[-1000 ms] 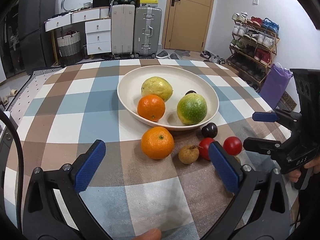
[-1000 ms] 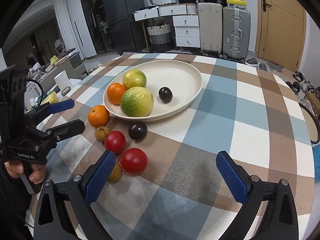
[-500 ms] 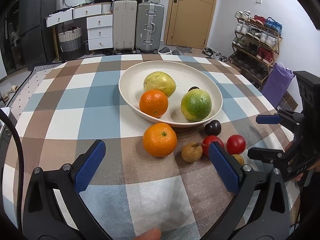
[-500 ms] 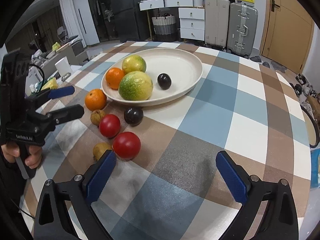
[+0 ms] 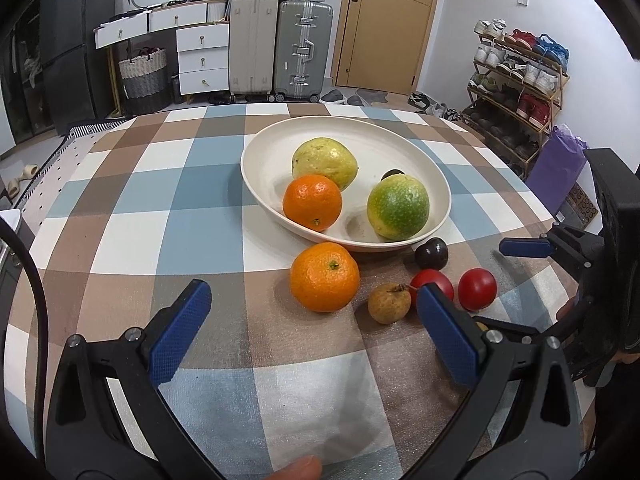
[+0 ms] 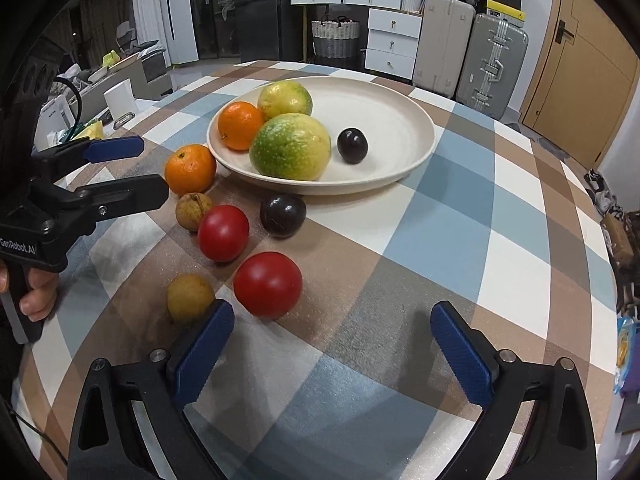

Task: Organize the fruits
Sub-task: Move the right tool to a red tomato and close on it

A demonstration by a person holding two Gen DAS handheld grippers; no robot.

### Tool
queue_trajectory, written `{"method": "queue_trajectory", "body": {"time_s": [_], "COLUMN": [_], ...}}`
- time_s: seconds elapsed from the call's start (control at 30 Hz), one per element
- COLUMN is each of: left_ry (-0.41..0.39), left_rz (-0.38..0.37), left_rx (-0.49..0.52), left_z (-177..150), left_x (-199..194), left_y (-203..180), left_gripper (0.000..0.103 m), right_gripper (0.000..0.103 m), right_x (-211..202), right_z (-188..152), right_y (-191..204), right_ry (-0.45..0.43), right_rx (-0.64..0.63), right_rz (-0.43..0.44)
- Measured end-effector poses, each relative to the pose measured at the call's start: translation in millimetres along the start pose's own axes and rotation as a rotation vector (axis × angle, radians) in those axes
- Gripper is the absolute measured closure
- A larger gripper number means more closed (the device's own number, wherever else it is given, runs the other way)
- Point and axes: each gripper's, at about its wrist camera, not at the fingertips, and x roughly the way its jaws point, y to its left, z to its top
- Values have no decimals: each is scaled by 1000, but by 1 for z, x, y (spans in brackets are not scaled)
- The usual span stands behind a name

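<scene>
Fruits lie partly in the cream bowl [image 6: 404,168], partly loose on our checked surface [image 6: 460,240]. Our right tongs [image 6: 334,344], wide but just narrowing, hold nothing above the nearest red tomato [image 6: 267,283]. Our left tongs [image 5: 312,336] gape empty near the loose orange [image 5: 324,277].

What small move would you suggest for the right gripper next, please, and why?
Probably ease the right gripper forward and left to straddle the nearest red fruit: its jaws, just closing slightly, are open and empty, and that fruit lies outside the plate.
</scene>
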Motion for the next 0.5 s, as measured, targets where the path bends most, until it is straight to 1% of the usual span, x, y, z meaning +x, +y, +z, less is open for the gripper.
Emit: {"method": "queue_trajectory", "body": {"time_s": [0.07, 0.13, 0.17, 0.33, 0.4, 0.5], "left_ry": [-2, -3, -3, -7, -12, -17], "left_rz": [0, 2, 3, 4, 6, -13], "left_rx": [5, 8, 10, 13, 14, 15], "left_z": [0, 0, 0, -1, -1, -1], "left_x": [0, 0, 0, -1, -2, -5], "left_y": [-1, -3, -3, -4, -5, -7], "left_gripper": [0, 0, 0, 0, 0, 0], "right_gripper": [9, 17, 18, 35, 38, 52], "right_x": [0, 0, 0, -1, -2, -4], "right_z": [2, 2, 3, 5, 5, 5], "right_y": [2, 4, 5, 3, 2, 0], "right_ry": [-4, -14, -16, -31, -36, -43], "right_rx": [2, 4, 6, 12, 17, 27], "right_rz": [18, 29, 28, 52, 59, 86]}}
